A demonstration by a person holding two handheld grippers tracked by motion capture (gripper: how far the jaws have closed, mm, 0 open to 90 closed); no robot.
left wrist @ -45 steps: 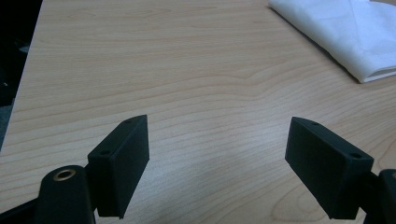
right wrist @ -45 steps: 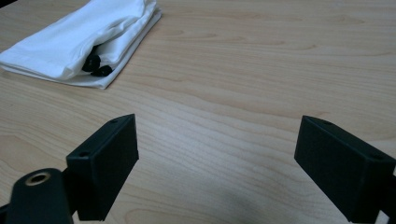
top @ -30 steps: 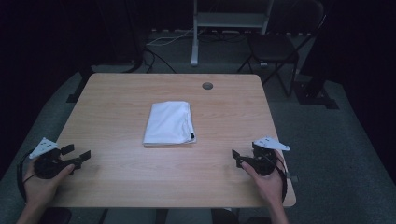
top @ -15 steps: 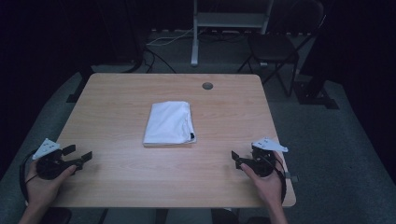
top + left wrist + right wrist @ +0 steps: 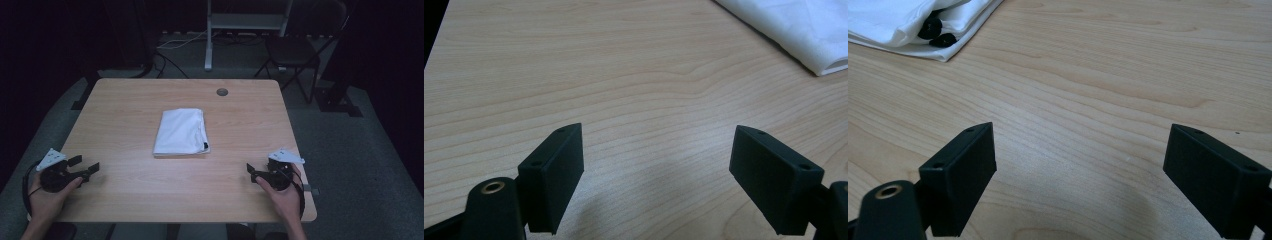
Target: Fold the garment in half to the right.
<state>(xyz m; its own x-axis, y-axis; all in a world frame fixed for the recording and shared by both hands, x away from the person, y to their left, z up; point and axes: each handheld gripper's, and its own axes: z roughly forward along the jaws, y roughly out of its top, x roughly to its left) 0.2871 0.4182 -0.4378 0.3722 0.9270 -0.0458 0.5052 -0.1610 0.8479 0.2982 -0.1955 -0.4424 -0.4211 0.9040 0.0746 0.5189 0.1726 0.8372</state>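
Opening step — both tools, left tool and right tool, sit spread and empty on the counter; next, reach toward 12 o'clock for the folded white cloth.

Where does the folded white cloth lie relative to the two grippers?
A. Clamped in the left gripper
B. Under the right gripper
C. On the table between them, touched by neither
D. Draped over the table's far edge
C: the folded white cloth lies mid-table, apart from the open left gripper and the open right gripper.
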